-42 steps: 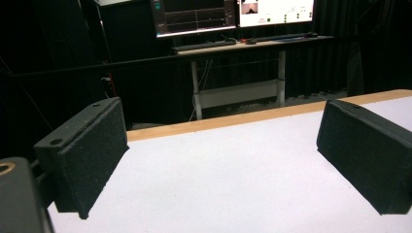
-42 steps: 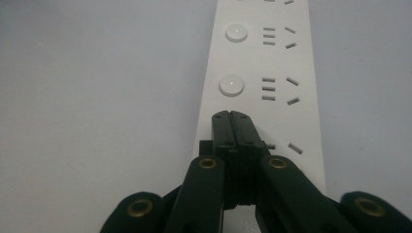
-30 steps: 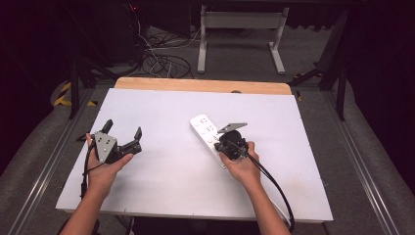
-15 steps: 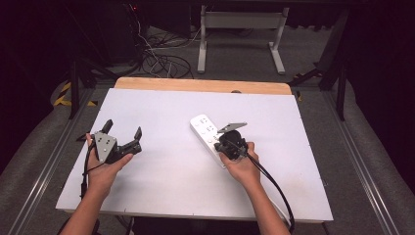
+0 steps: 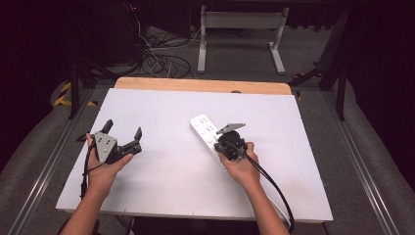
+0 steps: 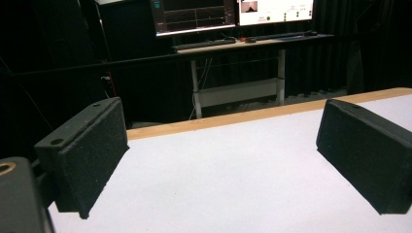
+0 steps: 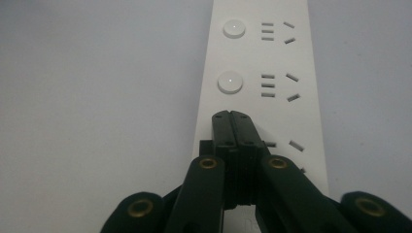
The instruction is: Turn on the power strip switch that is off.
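A white power strip point(image 5: 202, 128) lies slantwise at the middle of the white table point(image 5: 171, 186). My right gripper point(image 5: 220, 139) is over its near half, jaws shut with nothing between them. In the right gripper view the shut tips point(image 7: 231, 116) sit on or just above the power strip point(image 7: 257, 58), in line with its two round buttons point(image 7: 230, 82); I cannot tell whether they touch. My left gripper point(image 5: 123, 128) is held at the table's left, apart from the strip. Its jaws stand wide open and empty point(image 6: 221, 126) over bare table.
The table's far edge is a wooden strip point(image 5: 203, 85). Beyond it are loose cables on the floor point(image 5: 161, 61) and a white desk frame point(image 5: 240, 34). The left gripper view shows monitors point(image 6: 233, 12) on a desk behind the table.
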`<action>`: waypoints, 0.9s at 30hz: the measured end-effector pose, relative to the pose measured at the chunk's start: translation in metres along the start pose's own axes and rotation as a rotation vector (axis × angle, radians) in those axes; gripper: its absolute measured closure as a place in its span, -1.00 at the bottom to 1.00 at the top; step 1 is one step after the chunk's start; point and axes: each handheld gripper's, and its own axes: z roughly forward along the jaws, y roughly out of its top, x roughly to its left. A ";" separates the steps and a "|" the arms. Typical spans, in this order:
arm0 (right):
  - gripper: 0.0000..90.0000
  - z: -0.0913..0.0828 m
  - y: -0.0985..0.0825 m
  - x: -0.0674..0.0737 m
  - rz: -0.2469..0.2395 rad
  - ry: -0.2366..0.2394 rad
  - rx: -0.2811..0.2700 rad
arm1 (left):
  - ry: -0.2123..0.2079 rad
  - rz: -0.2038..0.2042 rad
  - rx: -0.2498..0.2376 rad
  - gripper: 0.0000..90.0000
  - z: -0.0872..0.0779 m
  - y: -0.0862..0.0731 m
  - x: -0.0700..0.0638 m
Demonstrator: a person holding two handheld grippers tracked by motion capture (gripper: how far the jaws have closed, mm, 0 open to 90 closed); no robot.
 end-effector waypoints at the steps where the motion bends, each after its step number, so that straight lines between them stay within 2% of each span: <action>1: 1.00 0.000 0.000 0.000 0.002 -0.001 0.001 | 0.001 0.001 0.001 -0.89 0.000 0.000 0.000; 12: 1.00 0.000 -0.001 0.000 -0.008 -0.005 -0.006 | 0.001 0.001 0.000 -0.89 0.000 0.000 0.000; 21: 1.00 -0.001 0.000 -0.001 0.002 0.009 0.000 | 0.001 -0.002 0.001 -0.89 0.000 0.000 0.001; 27: 1.00 -0.002 0.001 0.002 -0.022 -0.002 0.000 | 0.002 -0.006 0.000 -0.89 0.000 0.001 0.001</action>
